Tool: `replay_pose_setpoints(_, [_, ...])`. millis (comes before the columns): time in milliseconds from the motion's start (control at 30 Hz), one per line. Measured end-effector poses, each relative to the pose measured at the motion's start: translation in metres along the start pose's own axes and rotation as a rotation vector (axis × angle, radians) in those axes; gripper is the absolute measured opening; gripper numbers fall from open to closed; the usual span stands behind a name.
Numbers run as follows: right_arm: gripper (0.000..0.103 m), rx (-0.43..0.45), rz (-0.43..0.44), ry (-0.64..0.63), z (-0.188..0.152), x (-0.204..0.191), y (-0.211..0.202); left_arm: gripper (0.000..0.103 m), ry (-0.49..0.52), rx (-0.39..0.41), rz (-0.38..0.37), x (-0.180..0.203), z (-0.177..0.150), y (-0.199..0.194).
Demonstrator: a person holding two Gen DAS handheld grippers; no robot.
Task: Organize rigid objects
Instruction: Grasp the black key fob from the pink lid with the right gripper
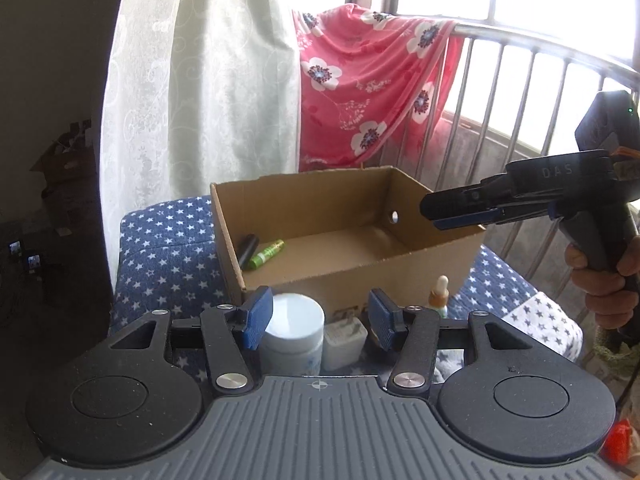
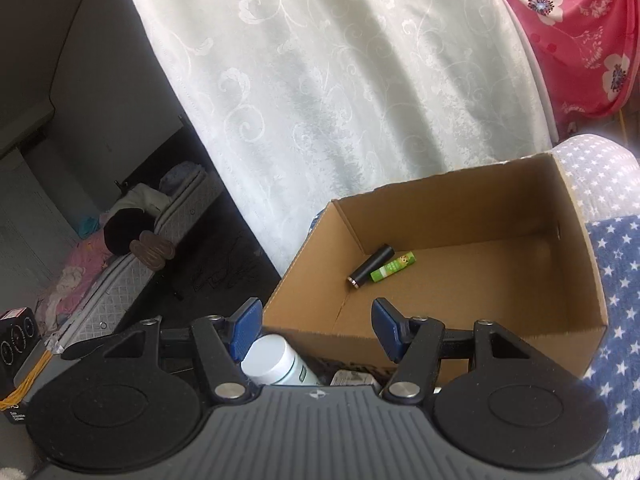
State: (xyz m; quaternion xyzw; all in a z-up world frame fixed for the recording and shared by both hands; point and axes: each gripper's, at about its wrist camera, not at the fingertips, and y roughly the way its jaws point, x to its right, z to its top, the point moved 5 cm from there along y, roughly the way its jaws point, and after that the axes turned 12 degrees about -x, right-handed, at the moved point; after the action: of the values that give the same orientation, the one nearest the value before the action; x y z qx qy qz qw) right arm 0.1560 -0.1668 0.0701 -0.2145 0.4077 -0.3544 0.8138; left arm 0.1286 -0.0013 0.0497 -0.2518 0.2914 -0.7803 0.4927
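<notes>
An open cardboard box (image 1: 440, 248) (image 2: 576, 280) stands on a star-patterned blue cloth (image 1: 168, 256). Inside it lie a black tube (image 1: 247, 249) (image 2: 370, 266) and a green tube (image 1: 266, 255) (image 2: 393, 267). In front of the box stand a white jar (image 1: 294, 330) (image 2: 272, 360), a small white packet (image 1: 345, 340) and a small dropper bottle (image 1: 440, 296). My left gripper (image 1: 320, 320) is open and empty, with the jar between its fingers' line of sight. My right gripper (image 2: 316, 330) (image 1: 434, 210) is open and empty above the box's right wall.
A white curtain (image 1: 208, 80) and a red flowered cloth (image 1: 360, 80) on a metal railing (image 1: 520, 48) hang behind the box. A mattress with clothes (image 2: 132, 248) lies on the floor to the left.
</notes>
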Motion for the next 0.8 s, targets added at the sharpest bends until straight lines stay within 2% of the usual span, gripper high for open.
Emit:
replay_pose_setpoints(167, [0.057,-0.032,0.035,0.103,-0.067,0.012,0.025,0.051,0.028,-0.094,-0.029,0.020,-0.043,0.030])
replay_pose_setpoints(267, [0.053,-0.058,0.065,0.184,-0.089,0.020,0.049,0.046,0.028,-0.148,-0.051,0.027,-0.059,0.048])
replay_pose_setpoints(433, [0.050,-0.074,0.060,0.229,-0.096,0.025,0.078,0.042,0.026,-0.176,-0.043,0.035,-0.074,0.059])
replay_pose_setpoints(533, [0.046,-0.090,0.037,0.222,-0.102,0.025,0.089,0.039,0.032,-0.186,-0.008,0.038,-0.080,0.065])
replay_pose_setpoints(633, [0.040,-0.109,0.026,0.225,-0.109,0.031,0.095,0.037,0.042,-0.200,-0.003,0.038,-0.083,0.072])
replay_pose_setpoints(700, [0.031,-0.123,0.042,0.236,-0.111,0.034,0.099,0.037,0.045,-0.199,0.003,0.038,-0.083,0.075])
replay_pose_setpoints(800, [0.026,-0.119,0.095,0.244,-0.112,0.031,0.097,0.036,0.063,-0.187,0.030,0.039,-0.083,0.075])
